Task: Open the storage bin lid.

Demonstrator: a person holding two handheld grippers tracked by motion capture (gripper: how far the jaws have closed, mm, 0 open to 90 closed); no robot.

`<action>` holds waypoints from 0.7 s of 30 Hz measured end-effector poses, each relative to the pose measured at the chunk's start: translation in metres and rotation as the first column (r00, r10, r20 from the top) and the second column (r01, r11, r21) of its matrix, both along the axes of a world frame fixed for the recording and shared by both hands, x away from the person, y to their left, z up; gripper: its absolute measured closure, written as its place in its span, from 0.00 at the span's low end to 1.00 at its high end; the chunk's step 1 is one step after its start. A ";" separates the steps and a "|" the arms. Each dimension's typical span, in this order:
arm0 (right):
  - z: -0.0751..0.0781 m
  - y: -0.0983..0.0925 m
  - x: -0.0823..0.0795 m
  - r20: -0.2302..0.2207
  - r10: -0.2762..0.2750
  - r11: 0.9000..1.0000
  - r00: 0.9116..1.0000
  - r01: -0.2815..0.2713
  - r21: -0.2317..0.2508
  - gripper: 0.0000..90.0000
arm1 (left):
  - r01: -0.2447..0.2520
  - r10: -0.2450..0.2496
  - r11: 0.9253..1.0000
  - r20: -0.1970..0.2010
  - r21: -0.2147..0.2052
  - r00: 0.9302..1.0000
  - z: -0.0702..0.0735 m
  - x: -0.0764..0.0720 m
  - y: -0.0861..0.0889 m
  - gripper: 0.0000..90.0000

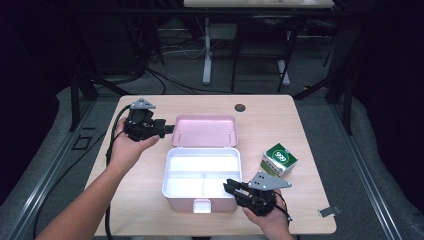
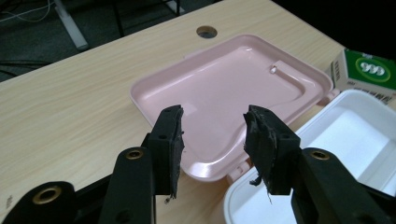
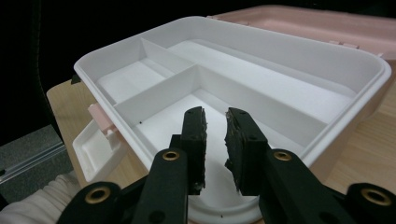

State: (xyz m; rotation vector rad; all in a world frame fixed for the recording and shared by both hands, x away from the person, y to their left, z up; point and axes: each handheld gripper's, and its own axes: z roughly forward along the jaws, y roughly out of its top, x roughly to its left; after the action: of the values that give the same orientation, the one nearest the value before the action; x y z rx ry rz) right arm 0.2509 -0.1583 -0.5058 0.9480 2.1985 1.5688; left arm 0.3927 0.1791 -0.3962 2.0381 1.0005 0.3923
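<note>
two bare forearms, no sleeves, each hand around a black hand-held gripper. the left hand-held gripper [image 1: 167, 128] and the right hand-held gripper [image 1: 229, 186] each carry a grey three-cornered plate on top and trail a black cable. up close, the black jaws show brass-coloured rivets, small screw holes and worn, frayed black pads [image 2: 259, 135].

I'm looking over a light wood bench [image 1: 150, 210] with a round cable hole [image 1: 240, 107] near its far edge. Grey floor [image 1: 320, 75] beyond it, black cables [image 1: 165, 80] trailing across. A white desk leg [image 1: 206, 52] and dark frame legs [image 1: 287, 55] stand farther back; the surroundings go dark.
</note>
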 end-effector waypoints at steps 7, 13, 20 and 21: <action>0.000 0.000 -0.001 0.002 -0.002 1.000 1.000 0.002 0.002 0.86 | 0.036 -0.036 0.999 0.001 0.039 0.999 0.000 -0.005 -0.001 0.62; 0.000 0.001 -0.001 0.005 -0.007 1.000 1.000 0.007 0.001 0.86 | 0.070 -0.070 0.994 -0.002 0.080 0.998 0.008 -0.009 -0.005 0.63; 0.004 0.003 -0.004 -0.002 -0.012 1.000 1.000 0.012 0.006 0.77 | 0.164 -0.162 0.973 -0.027 0.163 0.987 0.019 -0.016 -0.014 0.65; 0.006 0.003 -0.006 0.009 -0.018 1.000 1.000 0.018 -0.002 0.77 | 0.175 -0.172 0.969 -0.030 0.174 0.985 0.019 -0.016 -0.015 0.66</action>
State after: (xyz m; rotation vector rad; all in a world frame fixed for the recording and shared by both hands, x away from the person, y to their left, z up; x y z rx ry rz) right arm 0.2449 -0.1555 -0.5001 0.9561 2.1787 1.5594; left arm 0.3764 0.1639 -0.3770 2.2703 0.8114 0.3846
